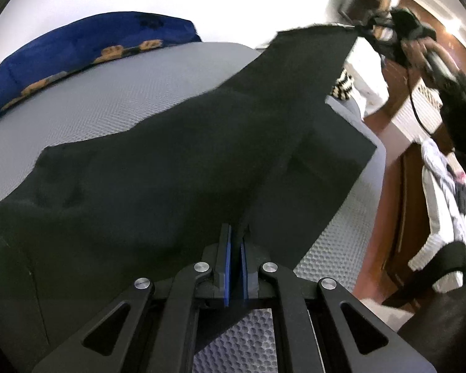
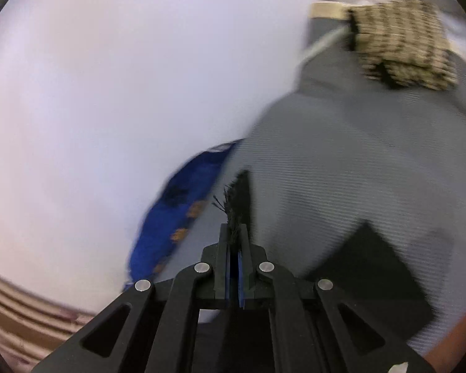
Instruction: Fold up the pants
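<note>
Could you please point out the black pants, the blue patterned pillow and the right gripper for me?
black pants [image 1: 158, 186]: left wrist view, on the broad dark cloth lying on the grey surface.
blue patterned pillow [image 1: 77, 46]: left wrist view, on its blue top.
right gripper [image 2: 235, 242]: right wrist view, between its fingertips, shut on frayed black cloth.

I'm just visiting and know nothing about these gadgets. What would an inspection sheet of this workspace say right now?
Surface: grey textured mattress, mostly bare.
Job's things: black pants, one leg lifted off the mattress, the rest lying on it.
Clutter: blue patterned pillow at the far edge; beige checked cloth in a corner.
Grippers: left gripper shut on the pants; right gripper shut on a frayed pants edge, raised.
Cables: black cable hanging from the right gripper.
Surroundings: white wall, wooden furniture, a person's sleeve.
</note>
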Demonstrator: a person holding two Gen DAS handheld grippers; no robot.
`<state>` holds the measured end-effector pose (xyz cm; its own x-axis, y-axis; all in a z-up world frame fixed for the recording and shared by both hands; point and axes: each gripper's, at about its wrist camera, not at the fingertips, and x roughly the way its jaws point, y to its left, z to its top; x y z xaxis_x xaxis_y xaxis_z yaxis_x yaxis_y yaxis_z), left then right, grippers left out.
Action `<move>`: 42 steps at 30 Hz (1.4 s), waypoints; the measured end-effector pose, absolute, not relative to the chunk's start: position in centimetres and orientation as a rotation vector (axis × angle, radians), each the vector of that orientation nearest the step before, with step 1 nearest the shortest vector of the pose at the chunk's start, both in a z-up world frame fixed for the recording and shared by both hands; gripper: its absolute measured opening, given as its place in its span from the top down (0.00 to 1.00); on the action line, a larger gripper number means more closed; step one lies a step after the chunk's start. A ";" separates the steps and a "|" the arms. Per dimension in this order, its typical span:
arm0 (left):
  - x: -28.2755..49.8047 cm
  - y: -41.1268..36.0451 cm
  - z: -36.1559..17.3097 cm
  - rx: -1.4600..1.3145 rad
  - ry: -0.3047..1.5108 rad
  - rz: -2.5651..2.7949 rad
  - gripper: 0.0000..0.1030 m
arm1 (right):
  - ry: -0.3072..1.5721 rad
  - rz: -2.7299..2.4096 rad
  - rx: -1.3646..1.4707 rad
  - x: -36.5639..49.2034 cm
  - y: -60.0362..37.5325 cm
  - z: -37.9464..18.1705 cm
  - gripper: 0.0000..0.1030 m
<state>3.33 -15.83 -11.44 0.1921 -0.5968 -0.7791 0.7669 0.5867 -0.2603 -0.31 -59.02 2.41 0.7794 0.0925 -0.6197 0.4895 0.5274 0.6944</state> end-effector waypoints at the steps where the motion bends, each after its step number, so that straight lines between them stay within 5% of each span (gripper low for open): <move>1: 3.2 -16.0 -11.7 0.220 0.991 -0.973 0.95 | 0.666 -0.289 1.015 -1.8 -59.5 1.5 0.96; 10: 1.7 -16.7 -13.3 0.350 1.016 -1.035 0.95 | 0.851 -0.535 1.156 -10.8 -61.8 -11.8 0.96; 28: 1.2 -16.4 -13.2 0.434 1.023 -1.126 0.93 | 0.870 -0.544 1.064 -13.1 -60.3 -12.4 0.98; 30: 1.5 -16.2 -13.0 0.400 1.051 -1.121 0.90 | 0.880 -0.553 1.065 -13.1 -60.5 -12.1 0.94; 32: 2.0 -15.6 -12.5 0.353 1.094 -1.105 0.73 | 0.889 -0.610 1.037 -13.5 -60.5 -11.4 0.80; 35: 2.0 -14.0 -11.1 0.291 1.079 -1.118 0.45 | 0.901 -0.699 0.914 -13.8 -60.2 -9.5 0.79; 42: 6.2 -7.5 -9.4 0.164 1.029 -0.907 0.44 | 0.906 -0.455 0.727 -7.0 -54.3 -5.6 0.79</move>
